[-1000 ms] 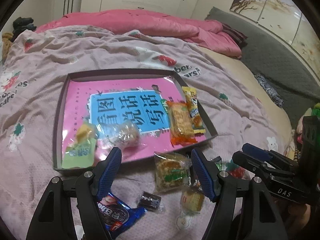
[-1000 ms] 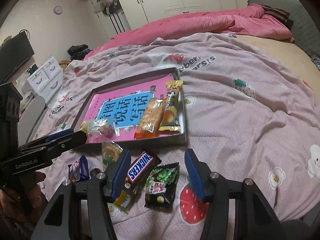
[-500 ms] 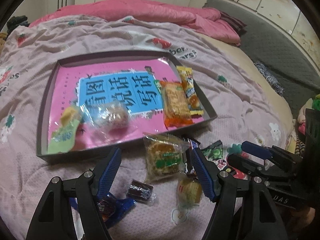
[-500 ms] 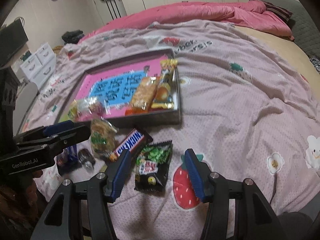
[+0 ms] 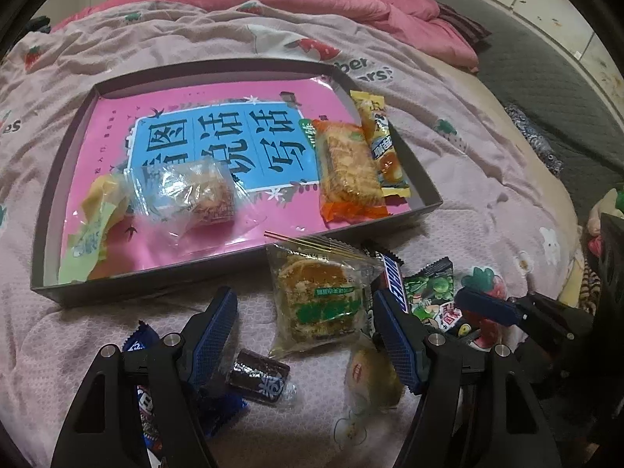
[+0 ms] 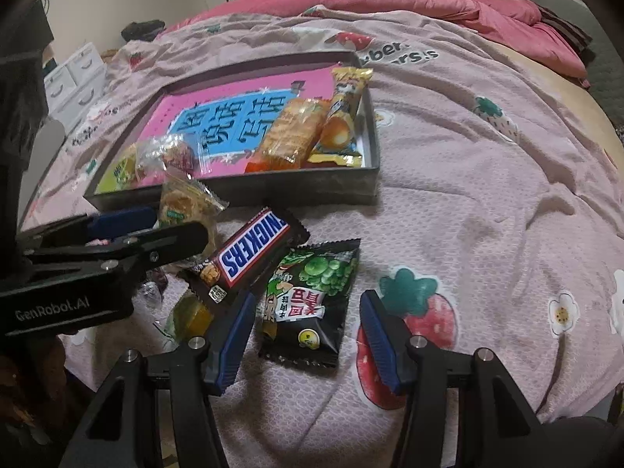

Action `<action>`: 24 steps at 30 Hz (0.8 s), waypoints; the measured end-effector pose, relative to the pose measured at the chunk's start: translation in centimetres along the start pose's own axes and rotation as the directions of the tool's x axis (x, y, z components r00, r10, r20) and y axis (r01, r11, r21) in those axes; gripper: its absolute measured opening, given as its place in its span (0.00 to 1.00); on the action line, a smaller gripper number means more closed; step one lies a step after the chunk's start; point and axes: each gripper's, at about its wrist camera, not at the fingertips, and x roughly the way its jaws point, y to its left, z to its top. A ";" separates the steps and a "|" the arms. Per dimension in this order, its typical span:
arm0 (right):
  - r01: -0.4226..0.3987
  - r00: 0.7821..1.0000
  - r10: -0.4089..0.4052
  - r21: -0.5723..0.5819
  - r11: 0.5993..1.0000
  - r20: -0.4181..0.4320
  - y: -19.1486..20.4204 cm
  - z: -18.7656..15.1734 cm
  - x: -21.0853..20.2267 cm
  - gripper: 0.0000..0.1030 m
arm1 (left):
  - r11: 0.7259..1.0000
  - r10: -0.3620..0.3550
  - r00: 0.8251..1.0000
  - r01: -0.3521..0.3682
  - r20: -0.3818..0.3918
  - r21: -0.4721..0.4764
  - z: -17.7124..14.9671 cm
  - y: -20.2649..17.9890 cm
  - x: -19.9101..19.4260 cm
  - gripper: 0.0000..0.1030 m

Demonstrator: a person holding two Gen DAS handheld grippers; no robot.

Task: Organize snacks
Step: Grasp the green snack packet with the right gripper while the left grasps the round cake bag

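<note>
Four snacks in tray [image 5: 54, 179]; Snickers bar [image 6: 253, 249] before tray, on bedspread [image 6: 487, 202]; pea packet [image 6: 312, 304] right of bar

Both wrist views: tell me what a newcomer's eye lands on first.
First, the shallow grey tray on the strawberry-print bedspread, lined with a bright pink and blue sheet and holding four wrapped snacks. Then the loose pile before it: a Snickers bar and a green pea packet, with the open right gripper around that packet.

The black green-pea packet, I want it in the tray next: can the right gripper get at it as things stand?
Probably yes. The right gripper is open, with the green-pea packet lying flat on the bedspread right ahead of its fingers. Nothing covers it; only the Snickers bar lies close beside its upper left corner.
</note>
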 end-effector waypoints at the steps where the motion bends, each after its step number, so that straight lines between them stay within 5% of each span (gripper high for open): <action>1: 0.007 1.000 -0.007 -0.004 1.000 -0.005 0.1 0.0 0.2 0.54 | 1.000 0.002 1.000 -0.002 -0.001 -0.002 0.1 0.0 0.1 0.72; 12: 0.005 1.000 -0.005 -0.003 1.000 -0.005 -0.3 0.1 1.1 0.42 | 0.998 -0.023 0.999 0.020 -0.045 -0.055 0.3 0.6 2.0 0.70; 16: -0.011 1.000 0.011 0.026 1.000 0.006 -0.9 0.2 0.8 0.37 | 0.997 -0.055 0.997 0.052 -0.045 -0.058 0.5 0.5 2.2 0.47; 24: -0.035 0.999 0.030 0.111 0.993 0.046 -2.6 0.3 -0.5 0.36 | 0.998 -0.056 0.998 0.055 -0.018 -0.040 0.5 0.2 1.4 0.39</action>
